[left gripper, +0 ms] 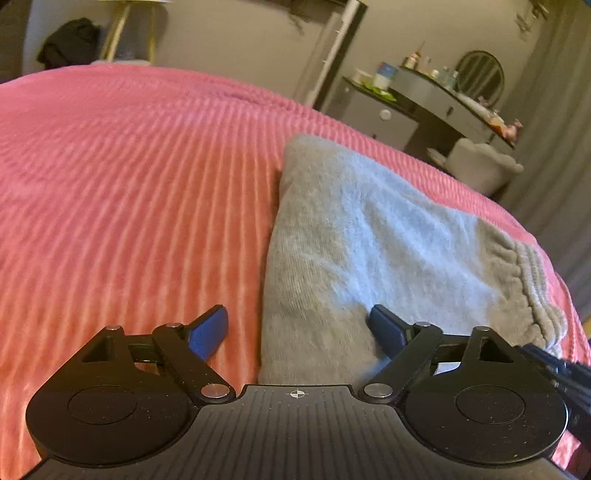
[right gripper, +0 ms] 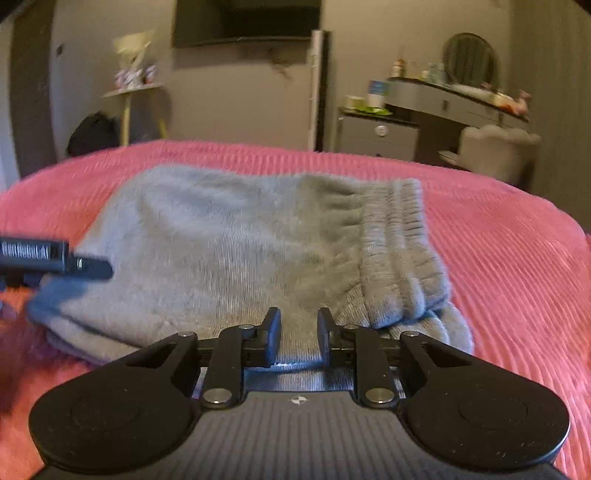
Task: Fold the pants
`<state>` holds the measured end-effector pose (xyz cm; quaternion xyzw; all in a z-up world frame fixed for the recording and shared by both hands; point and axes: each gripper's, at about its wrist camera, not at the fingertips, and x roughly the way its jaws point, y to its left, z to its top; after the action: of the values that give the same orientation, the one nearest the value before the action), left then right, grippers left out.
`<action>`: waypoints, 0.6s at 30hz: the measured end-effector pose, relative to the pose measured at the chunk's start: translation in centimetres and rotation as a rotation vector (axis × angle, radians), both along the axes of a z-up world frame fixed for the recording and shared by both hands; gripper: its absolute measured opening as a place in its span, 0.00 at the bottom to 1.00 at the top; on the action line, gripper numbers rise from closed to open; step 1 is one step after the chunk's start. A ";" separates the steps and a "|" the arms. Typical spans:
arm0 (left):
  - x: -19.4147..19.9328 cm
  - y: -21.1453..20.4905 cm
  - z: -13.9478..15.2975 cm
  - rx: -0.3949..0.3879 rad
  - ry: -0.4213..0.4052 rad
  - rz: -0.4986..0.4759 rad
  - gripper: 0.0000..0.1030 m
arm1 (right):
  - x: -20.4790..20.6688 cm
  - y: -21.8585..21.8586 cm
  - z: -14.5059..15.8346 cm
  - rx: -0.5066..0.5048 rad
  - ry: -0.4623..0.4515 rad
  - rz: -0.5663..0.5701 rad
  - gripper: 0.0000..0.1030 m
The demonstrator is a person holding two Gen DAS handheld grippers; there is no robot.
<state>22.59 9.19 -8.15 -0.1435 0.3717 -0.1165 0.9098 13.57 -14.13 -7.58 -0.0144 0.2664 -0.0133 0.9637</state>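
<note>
Nearest the left wrist camera, the left claw (left gripper: 297,328) stands wide open with nothing in it, one blue fingertip over the bedspread and the other over the near edge of the pants (left gripper: 369,240). In the right wrist view the right claw (right gripper: 298,334) is only narrowly parted; its fingertips sit low over the cloth, yet no fold is pinched between them, so it grips nothing. The grey pants (right gripper: 236,251) lie already folded into a thick bundle on the pink ribbed bedspread (right gripper: 517,280), the gathered waistband (right gripper: 399,236) towards the right side. My judgement is that the fold is about finished and the risk now is undoing it: a fingertip could snag the fuzzy knit while drawing away and drag a layer open, or a press on the soft bed could let the bundle slump and its edges slide apart. Part of the left tool shows at the right view's left edge, so the two could knock together. Farther off stand a grey dresser (right gripper: 376,133), a vanity desk (right gripper: 450,99) with a round mirror (right gripper: 471,55), a pale chair (right gripper: 495,147), and a dark screen (right gripper: 245,20) on the wall.
</note>
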 end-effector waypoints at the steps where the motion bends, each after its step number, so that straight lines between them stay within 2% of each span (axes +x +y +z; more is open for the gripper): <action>1: -0.6 -0.5 0.4 -0.004 0.003 0.000 0.85 | -0.7 0.5 0.4 0.005 -0.010 0.003 0.25; 3: -1.4 -1.6 1.2 -0.007 -0.006 -0.042 0.86 | -1.1 1.3 0.5 0.030 0.000 0.049 0.28; 4: -1.8 -2.2 1.5 0.022 -0.017 -0.051 0.87 | -1.4 2.0 0.3 0.031 0.013 0.069 0.28; 7: -2.4 -3.4 1.3 0.121 -0.051 -0.070 0.87 | -1.4 2.9 0.2 -0.046 0.019 0.081 0.28; 10: -2.0 -3.6 1.1 0.117 -0.043 -0.062 0.89 | -1.0 2.1 -0.2 0.008 0.042 0.071 0.29; 13: -1.8 -3.5 0.8 0.117 -0.030 -0.051 0.91 | -0.8 2.0 -0.3 -0.009 0.043 0.059 0.29; 18: -2.0 -3.7 0.7 0.147 -0.060 -0.055 0.95 | -0.8 1.1 -0.5 0.006 0.041 0.034 0.29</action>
<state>20.60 5.52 -7.47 -0.0627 0.3558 -0.1180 0.9250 12.73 -12.98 -8.07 -0.0165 0.2860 0.0040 0.9581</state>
